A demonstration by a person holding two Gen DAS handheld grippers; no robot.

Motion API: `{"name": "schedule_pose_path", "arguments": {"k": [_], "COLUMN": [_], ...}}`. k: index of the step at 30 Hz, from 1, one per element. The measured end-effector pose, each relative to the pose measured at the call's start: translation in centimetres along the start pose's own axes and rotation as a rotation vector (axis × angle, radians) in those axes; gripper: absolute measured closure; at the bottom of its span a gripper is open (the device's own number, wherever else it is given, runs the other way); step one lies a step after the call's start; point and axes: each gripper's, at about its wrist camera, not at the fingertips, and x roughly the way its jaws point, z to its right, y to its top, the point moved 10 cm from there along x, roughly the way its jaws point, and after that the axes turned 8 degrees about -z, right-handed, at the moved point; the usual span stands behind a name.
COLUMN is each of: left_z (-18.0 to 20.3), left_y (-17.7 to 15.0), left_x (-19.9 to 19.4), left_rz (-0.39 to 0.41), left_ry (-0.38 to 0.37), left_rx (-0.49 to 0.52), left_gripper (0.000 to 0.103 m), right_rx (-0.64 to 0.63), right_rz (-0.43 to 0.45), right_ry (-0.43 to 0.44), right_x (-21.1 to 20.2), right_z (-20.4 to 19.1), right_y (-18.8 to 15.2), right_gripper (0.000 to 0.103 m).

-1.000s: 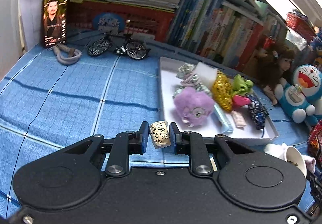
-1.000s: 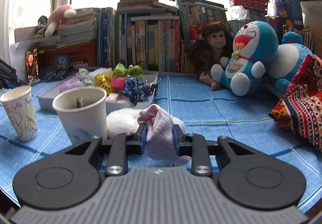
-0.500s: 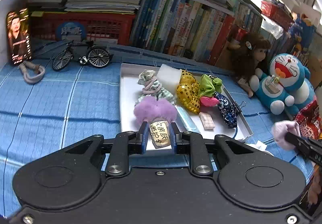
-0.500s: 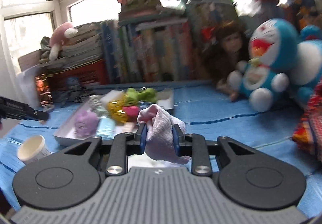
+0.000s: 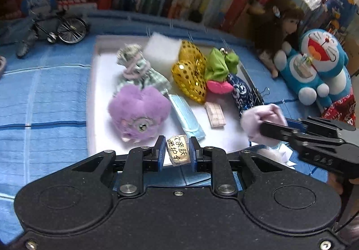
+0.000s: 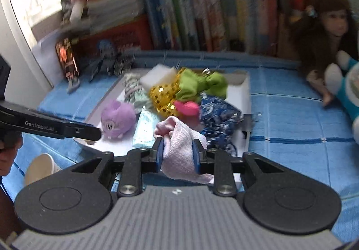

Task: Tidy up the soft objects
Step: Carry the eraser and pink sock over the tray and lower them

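A small pale packet (image 5: 178, 153) is showing dark printed Chinese characters on its face, among them 亲肤 and 护, at about six o'clock in the left wrist view. In the right wrist view, the side of the left gripper (image 6: 95, 133), reaching in from nine o'clock, is carrying the pale lettering "GenRobot.AI". Book spines are blurring beyond reading.

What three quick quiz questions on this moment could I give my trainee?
1. True or false: the left gripper is empty.
2. What does the right gripper hold? A cup, B pink cloth, C mask.
3. Fill in: the purple plush lies in the white ____.

Key: 1 false, it pinches a small packet. 2 B. 3 tray.
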Motion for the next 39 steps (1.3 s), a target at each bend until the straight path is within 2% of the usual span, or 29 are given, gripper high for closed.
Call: {"name": "schedule_pose_path", "arguments": {"k": [4, 9, 23, 33, 36, 38, 39], "left_z": [0.0, -0.6, -2.5, -2.7, -2.5, -2.3, -2.3], "left_y": [0.9, 2.0, 5.1, 5.5, 5.5, 5.5, 5.5], "left_x": [2.1, 4.5, 6.6, 6.9, 6.9, 6.7, 6.6], "left_rz": [-0.037, -0.068, -0.027, -0.015, -0.014, -0.009, -0.006], "left_ry": [0.039, 0.047, 0.093, 0.1, 0.108, 0.113, 0.115], "left_rx": [0.001, -0.021, -0.063, -0.065, -0.059, -0.051, -0.048], "left_gripper": [0.082, 0.082, 0.082, 0.082, 0.082, 0.082, 0.082], "right_rx": [-0.035, -0.044, 0.021, 0.025, 0.034, 0.04, 0.043], "right_rz": [-0.06, -0.09, -0.054, -0.079, -0.079, -0.08, -0.079], "right_ry": [-0.018, -0.041, -0.08, -0.075, -0.081, -0.081, -0.081], "right_x": [2.0, 3.5, 5.8, 6.7, 6.7, 6.6, 6.5], "right_z": [-0.3, -0.1, 1.6, 1.4, 1.5, 1.6, 1.6], "right_y": [0.2, 0.8, 3.3, 3.2, 3.3, 3.3, 3.3], "right_gripper": [0.071, 0.071, 0.071, 0.07, 0.063, 0.054, 0.054]}}
